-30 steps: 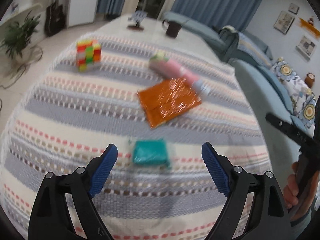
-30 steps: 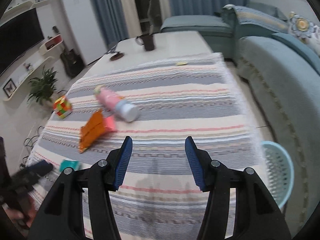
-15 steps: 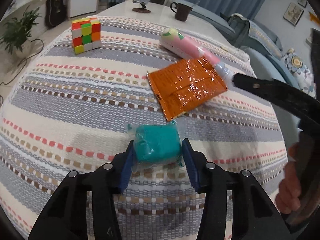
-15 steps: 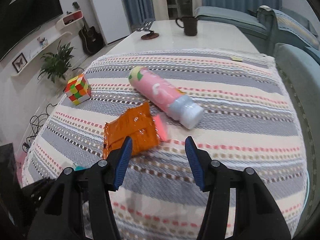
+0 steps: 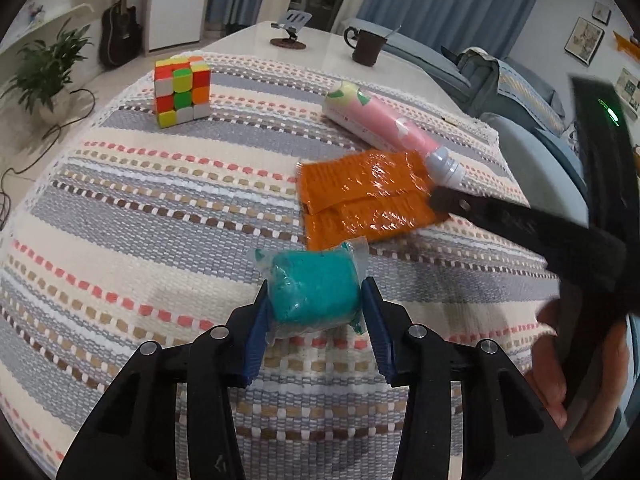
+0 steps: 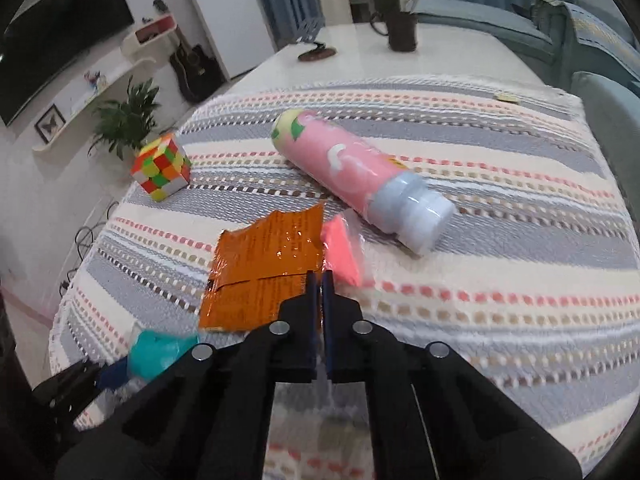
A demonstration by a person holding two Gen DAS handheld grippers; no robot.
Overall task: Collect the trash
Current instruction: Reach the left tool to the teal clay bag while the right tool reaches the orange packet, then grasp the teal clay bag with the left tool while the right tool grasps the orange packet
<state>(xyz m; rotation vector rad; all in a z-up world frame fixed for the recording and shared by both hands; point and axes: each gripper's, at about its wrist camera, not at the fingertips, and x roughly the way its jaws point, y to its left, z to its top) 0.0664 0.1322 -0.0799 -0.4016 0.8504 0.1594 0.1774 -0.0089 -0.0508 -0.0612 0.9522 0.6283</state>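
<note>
My left gripper (image 5: 315, 300) is shut on a teal packet in clear wrap (image 5: 314, 286), held just above the striped tablecloth (image 5: 140, 220); the packet also shows in the right wrist view (image 6: 158, 348). My right gripper (image 6: 320, 276) is shut on the near right edge of an orange foil wrapper (image 6: 268, 264), which lies flat on the cloth (image 5: 364, 198). A small pink packet (image 6: 342, 250) lies just right of the wrapper.
A pink bottle with a grey cap (image 6: 356, 178) lies on its side behind the wrapper. A colour cube (image 5: 182, 90) stands at the far left. A dark mug (image 5: 366, 46) and a phone stand (image 5: 292, 28) sit on the bare tabletop beyond. Blue sofas (image 5: 520, 92) are to the right.
My left gripper moved onto the teal packet, closed on it and lifted it slightly. My right gripper swung left over the table, came down to the orange wrapper and closed on its edge.
</note>
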